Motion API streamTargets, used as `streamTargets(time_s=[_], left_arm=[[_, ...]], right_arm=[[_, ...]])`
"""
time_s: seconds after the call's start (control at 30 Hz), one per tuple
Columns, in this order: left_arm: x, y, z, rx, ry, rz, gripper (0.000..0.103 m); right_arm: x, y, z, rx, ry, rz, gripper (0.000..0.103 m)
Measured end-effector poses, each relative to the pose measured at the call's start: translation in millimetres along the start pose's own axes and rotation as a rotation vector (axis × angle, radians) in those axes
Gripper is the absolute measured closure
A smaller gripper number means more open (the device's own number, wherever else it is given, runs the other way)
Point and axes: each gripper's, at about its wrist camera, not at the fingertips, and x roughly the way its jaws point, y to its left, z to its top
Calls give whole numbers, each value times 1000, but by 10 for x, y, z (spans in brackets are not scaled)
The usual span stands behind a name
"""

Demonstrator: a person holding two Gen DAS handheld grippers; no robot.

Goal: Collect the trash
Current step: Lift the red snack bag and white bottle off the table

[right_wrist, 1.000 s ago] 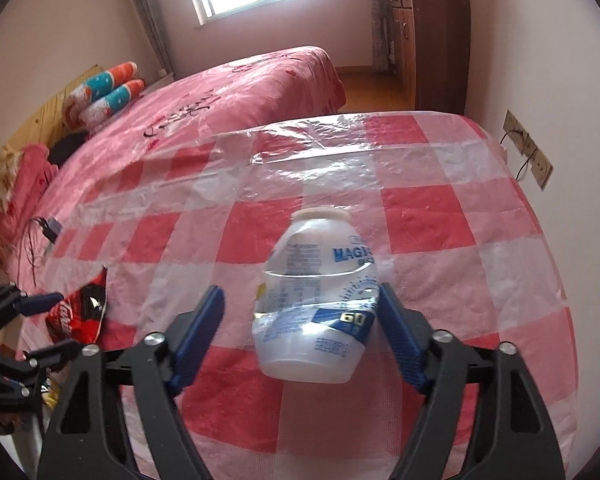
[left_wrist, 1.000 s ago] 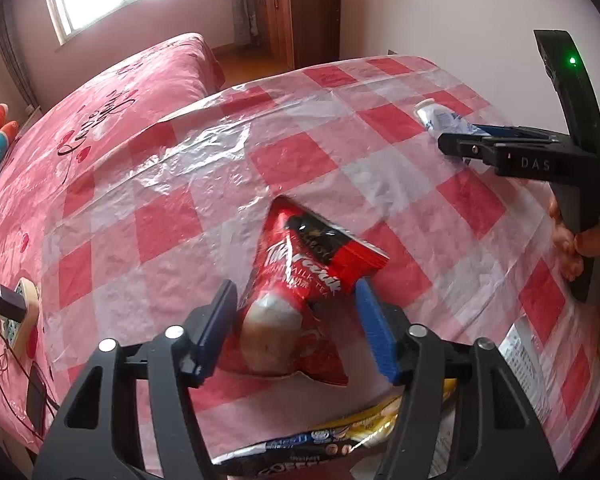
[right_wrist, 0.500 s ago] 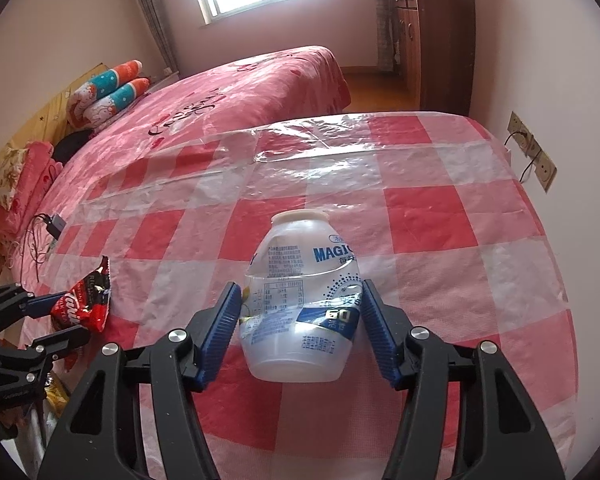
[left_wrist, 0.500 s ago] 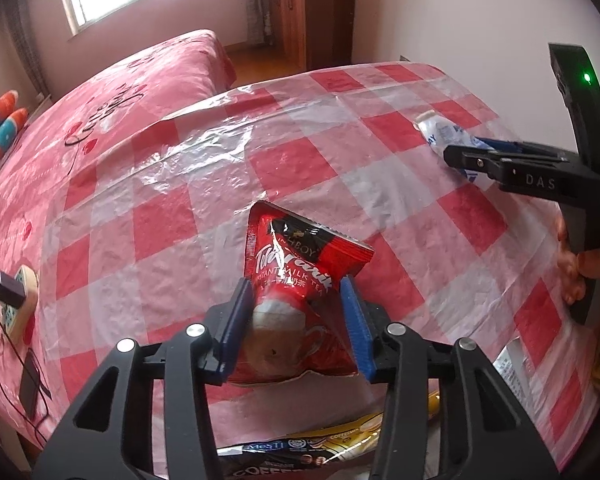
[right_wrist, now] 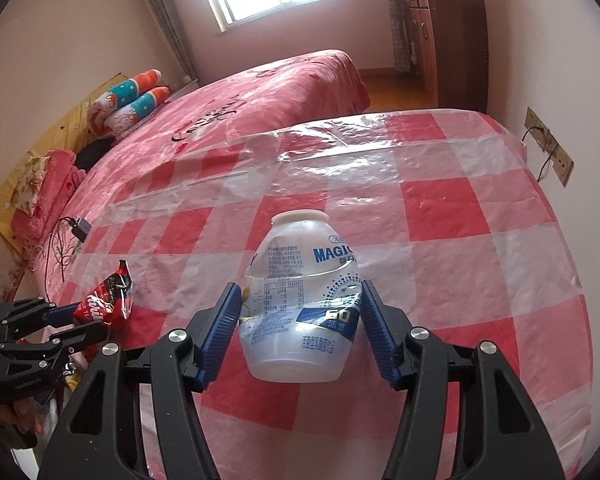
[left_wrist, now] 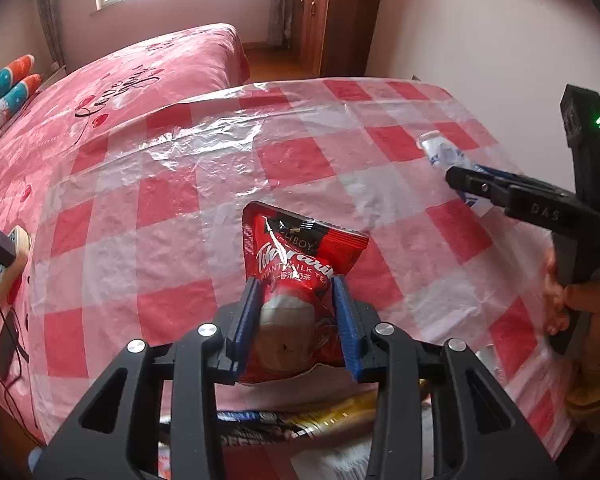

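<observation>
Trash: red milk-tea packet [left_wrist: 300, 292] on the checked tabletop [left_wrist: 180, 216], left gripper [left_wrist: 298, 320] jaws closing, pads pressing its sides. Crushed white bottle [right_wrist: 300, 304] mid-tabletop, right gripper [right_wrist: 300, 332] jaws clamped on it. More wrappers [left_wrist: 300, 420] below the near edge.

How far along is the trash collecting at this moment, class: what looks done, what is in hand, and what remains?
Done: nothing visibly binned yet. In hand: the left gripper is closing, pads on the red milk-tea sachet; the right gripper has the crumpled clear plastic bottle between its pads on the checked red tablecloth. Left: lifting both and dropping them in a bin, which is not in view.
</observation>
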Motion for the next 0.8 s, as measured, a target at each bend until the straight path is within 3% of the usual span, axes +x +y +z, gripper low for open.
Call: streamTargets(time_s=[0.8], left_arm=[[-708,-137,-472,-69,-110,-118,65]], right_arm=[[-495,479,-449,-65,-28,47,42]])
